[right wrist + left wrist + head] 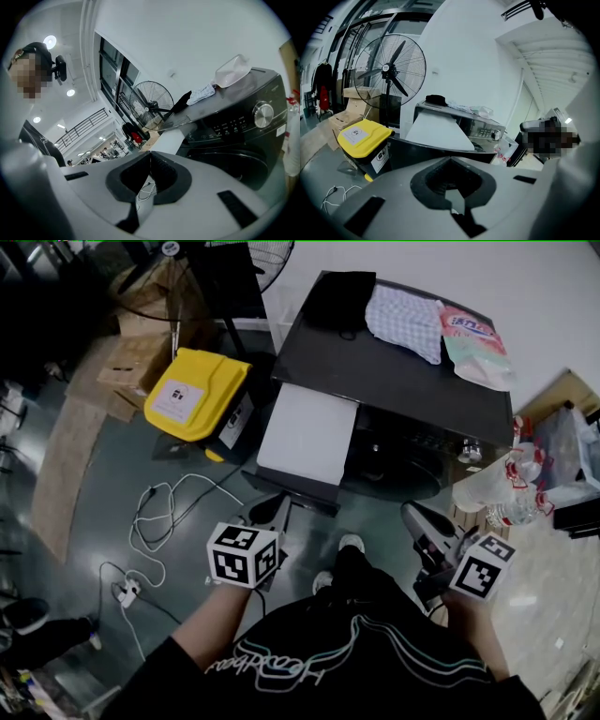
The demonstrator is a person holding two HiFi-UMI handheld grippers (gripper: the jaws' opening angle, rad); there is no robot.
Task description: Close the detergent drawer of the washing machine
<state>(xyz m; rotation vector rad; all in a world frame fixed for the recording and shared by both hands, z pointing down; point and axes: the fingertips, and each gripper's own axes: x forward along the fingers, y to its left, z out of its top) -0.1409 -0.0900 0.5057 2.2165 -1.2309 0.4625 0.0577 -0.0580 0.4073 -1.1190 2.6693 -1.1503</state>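
White drawer [309,432], black washing machine [403,381]

The washing machine [394,371] looks dark and glossy — its drawer [309,432] is smooth, matt white plastic; the cloth [405,322] is woven, the bin [192,390] plastic.

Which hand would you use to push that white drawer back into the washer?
Left. The left hand-held gripper sits directly in front of the open detergent drawer, jaws shut and pointing at it. The right hand-held gripper is well off to the drawer's side.
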